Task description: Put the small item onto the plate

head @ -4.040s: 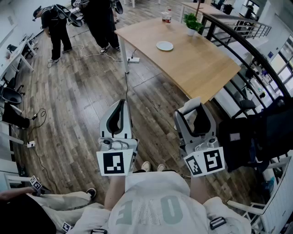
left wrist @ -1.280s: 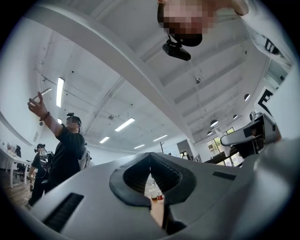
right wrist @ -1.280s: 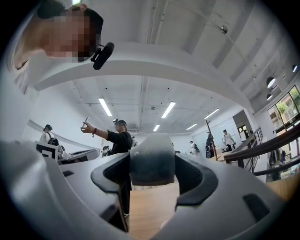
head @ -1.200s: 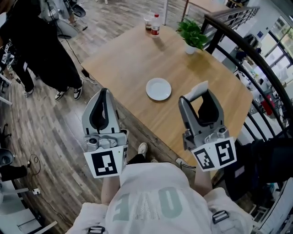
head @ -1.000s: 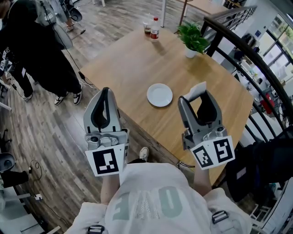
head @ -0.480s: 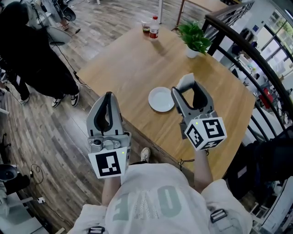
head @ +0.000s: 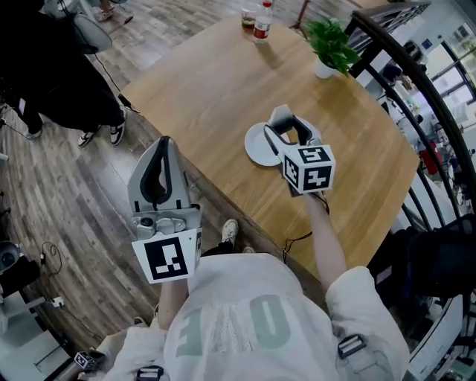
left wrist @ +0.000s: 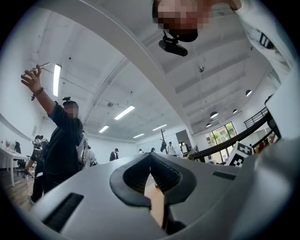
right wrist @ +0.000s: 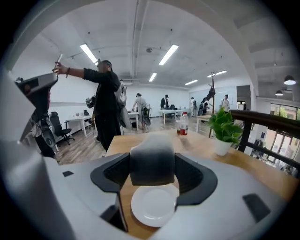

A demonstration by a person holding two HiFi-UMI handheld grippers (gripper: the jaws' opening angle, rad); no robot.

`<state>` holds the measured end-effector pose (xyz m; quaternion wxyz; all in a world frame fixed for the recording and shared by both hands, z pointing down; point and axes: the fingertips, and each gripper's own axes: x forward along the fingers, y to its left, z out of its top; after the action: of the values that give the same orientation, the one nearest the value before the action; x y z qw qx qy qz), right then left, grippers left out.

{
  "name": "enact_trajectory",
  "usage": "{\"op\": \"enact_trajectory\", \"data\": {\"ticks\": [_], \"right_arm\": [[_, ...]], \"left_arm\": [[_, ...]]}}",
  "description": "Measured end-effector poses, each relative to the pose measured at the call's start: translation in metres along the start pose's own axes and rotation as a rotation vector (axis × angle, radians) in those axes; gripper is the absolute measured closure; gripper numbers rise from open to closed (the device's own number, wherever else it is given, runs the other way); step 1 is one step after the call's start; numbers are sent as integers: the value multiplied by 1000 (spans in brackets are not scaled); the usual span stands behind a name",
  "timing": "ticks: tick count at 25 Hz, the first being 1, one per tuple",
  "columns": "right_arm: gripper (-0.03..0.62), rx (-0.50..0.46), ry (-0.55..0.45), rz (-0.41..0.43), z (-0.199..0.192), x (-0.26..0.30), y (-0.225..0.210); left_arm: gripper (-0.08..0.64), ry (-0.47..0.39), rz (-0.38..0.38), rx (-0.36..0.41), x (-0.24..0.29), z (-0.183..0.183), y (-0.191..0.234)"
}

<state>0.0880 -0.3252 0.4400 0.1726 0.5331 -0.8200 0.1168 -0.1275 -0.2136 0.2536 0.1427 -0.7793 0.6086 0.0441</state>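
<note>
A round white plate [head: 256, 146] lies on the wooden table [head: 201, 82] near its front edge. My right gripper [head: 285, 123] hangs just above the plate's right rim, shut on a small pale grey soft block [head: 280, 114]. In the right gripper view the small block [right wrist: 152, 163] sits squeezed between the dark jaws of the right gripper [right wrist: 152, 174], with the plate [right wrist: 154, 206] directly below it. My left gripper [head: 163, 146] is held off the table's front left over the wood floor, jaws shut and empty. In its own view the left gripper [left wrist: 150, 158] points up at the ceiling.
A potted plant [head: 329, 41] and a bottle with a cup [head: 260, 16] stand at the table's far end. A black railing [head: 416, 82] runs along the right. A person in black [head: 44, 67] stands at the left on the floor.
My right gripper has reached forward and left with the small block, from beside the plate to over its rim. The left gripper has stayed low off the table's edge.
</note>
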Motion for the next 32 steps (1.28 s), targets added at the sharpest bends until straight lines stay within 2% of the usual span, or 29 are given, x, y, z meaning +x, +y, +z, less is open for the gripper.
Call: {"op": "enact_trajectory", "data": {"ticks": [8, 16, 23, 32], "right_arm": [[285, -55, 336, 44, -95, 66, -10], [285, -41, 510, 57, -146, 88, -18], [285, -57, 565, 79, -155, 98, -16], [287, -74, 575, 94, -158, 100, -18]], "left_arm": [[552, 43, 32, 11, -2, -16, 12], [552, 66, 52, 19, -3, -24, 23], [552, 86, 61, 31, -2, -29, 24], [552, 90, 84, 32, -5, -29, 27]]}}
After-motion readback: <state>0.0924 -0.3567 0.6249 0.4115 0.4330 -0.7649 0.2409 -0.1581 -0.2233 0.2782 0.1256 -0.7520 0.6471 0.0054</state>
